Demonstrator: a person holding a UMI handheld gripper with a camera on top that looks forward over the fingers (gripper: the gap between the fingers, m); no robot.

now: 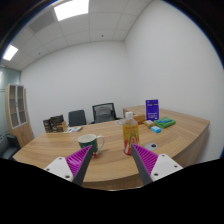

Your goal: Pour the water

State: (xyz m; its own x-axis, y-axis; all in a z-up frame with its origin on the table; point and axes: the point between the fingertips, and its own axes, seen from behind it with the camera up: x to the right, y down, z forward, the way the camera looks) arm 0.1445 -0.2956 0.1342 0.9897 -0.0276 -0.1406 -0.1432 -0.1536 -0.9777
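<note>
On the long wooden tabletop point(60, 150), just beyond the tongs point(110, 157), stand one green mug point(89, 143) and one clear bottle with an orange cap point(129, 134). The mug sits ahead of the finger on the mug's side, the bottle ahead of the other finger, and the two vessels stand near each other without touching. The bottle holds a yellowish liquid; its label is too small to read. The tongs are spread apart, their two fingers point(83, 160) each showing one magenta pad with a pale patterned face, and nothing lies between them; both hover above the near edge of the tabletop.

Farther along the tabletop are one purple box standing upright point(152, 109) and a small cluster of flat green and blue packs point(162, 124), whose number is hard to count. Behind the tabletop stand two dark office chairs point(103, 112), their lower parts hidden by it. One brown box point(54, 124) rests at the far end. A cabinet point(17, 110) against the wall is partly cut off. Two ceiling lights point(70, 9) glow overhead.
</note>
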